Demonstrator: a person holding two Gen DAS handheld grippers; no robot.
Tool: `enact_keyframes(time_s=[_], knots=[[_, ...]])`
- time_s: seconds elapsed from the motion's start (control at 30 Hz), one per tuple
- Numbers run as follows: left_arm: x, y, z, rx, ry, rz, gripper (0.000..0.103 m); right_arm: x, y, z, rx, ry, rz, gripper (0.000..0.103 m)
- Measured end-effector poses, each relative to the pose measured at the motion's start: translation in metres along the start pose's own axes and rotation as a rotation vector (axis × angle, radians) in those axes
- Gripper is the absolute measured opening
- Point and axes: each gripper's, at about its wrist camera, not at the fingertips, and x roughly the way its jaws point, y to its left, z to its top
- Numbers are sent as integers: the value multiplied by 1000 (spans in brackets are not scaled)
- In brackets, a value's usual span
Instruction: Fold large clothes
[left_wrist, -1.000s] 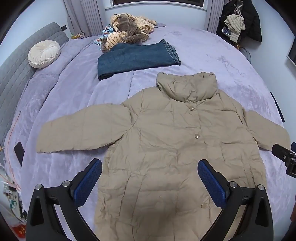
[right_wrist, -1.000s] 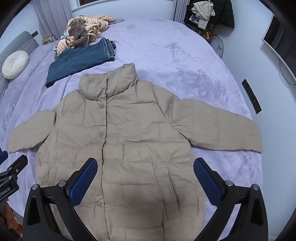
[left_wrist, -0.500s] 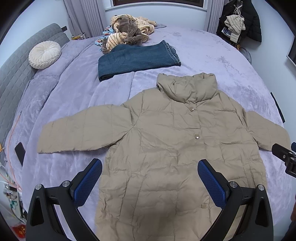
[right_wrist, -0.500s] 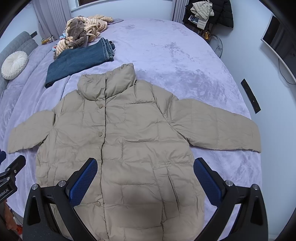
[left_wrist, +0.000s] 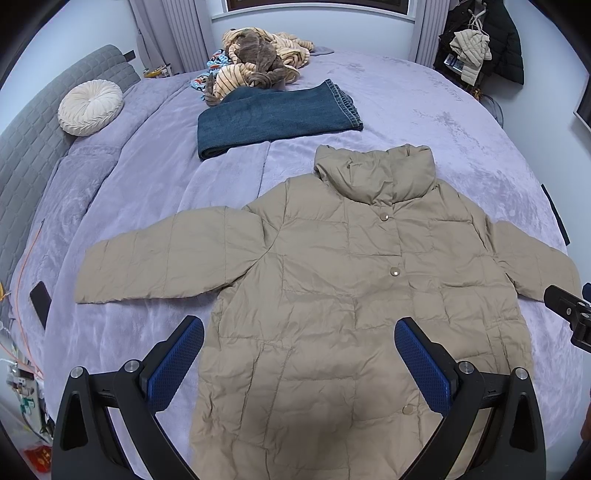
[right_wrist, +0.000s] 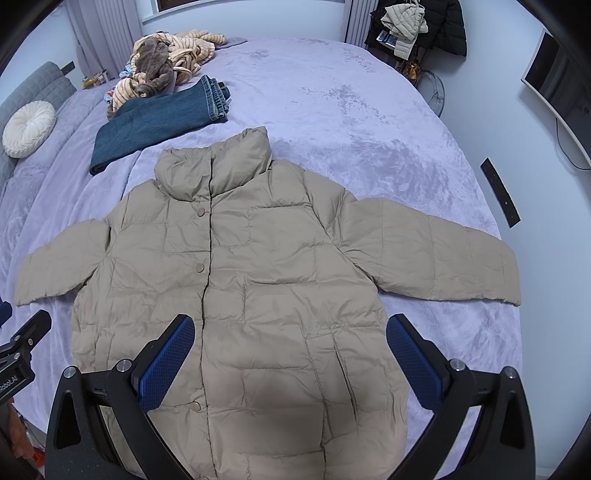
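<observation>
Jacket (left_wrist: 332, 295), beige and quilted, lies flat and front-up on the lilac bed cover (left_wrist: 461, 140), snapped shut down the middle, collar pointing away from me and both sleeves spread out to the sides. My left gripper (left_wrist: 299, 354) hangs above its lower half with the blue pads spread wide and nothing between them; the left pad (left_wrist: 177, 360) sits over the bare cover just beside the jacket's edge, the other over the front panel. My right gripper (right_wrist: 291, 354) is likewise wide apart and empty, over the jacket's lower front, both pads above fabric. Neither gripper touches the cloth as far as I can see. In the right wrist view the jacket (right_wrist: 251, 288) fills the space ahead of the fingers, its hem running out of sight below them.

Beyond the collar lie folded blue jeans (left_wrist: 273, 118), and behind those a heap of striped clothes (left_wrist: 258, 62). A round white cushion (left_wrist: 90, 107) rests near the grey headboard (left_wrist: 33, 147). A dark phone (left_wrist: 40, 299) lies on the cover past the left sleeve.
</observation>
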Motion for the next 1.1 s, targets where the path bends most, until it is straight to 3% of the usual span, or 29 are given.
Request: enact_keyframes(time_s=[1.1], knots=[[1,10,-3,-14,6,6,103,0,2,1,-3,-4,-3,103]])
